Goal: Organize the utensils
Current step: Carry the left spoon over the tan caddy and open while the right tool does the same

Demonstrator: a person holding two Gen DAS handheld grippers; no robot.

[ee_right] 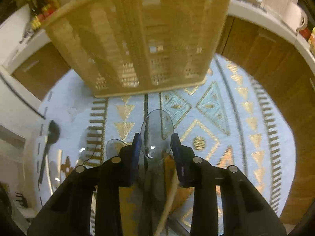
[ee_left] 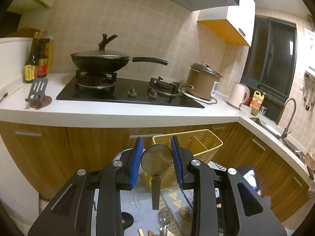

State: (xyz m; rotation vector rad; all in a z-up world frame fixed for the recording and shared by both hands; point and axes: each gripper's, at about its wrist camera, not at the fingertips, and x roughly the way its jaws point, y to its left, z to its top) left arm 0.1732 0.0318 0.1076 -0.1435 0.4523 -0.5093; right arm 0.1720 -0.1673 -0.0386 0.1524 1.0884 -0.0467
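My left gripper (ee_left: 157, 143) is shut on a dark spoon (ee_left: 156, 161), its round bowl up between the blue pads and its handle hanging down. Just behind it stands a yellow slotted utensil basket (ee_left: 206, 143) with dividers. In the right wrist view my right gripper (ee_right: 156, 137) points steeply down, shut on a clear plastic spoon (ee_right: 157, 123). Both pads meet the sides of its bowl, which sticks out past the fingertips. The same basket (ee_right: 137, 39) rises, blurred, right ahead of this gripper.
A black spoon (ee_right: 49, 137) and another clear spoon (ee_right: 114, 145) lie on the light blue patterned surface (ee_right: 226, 108) to the left. A tan stick (ee_right: 169, 196) lies under the right gripper. Wooden cabinets (ee_left: 88, 147), a counter with a hob (ee_left: 128, 96) and a sink (ee_left: 265, 123) stand behind.
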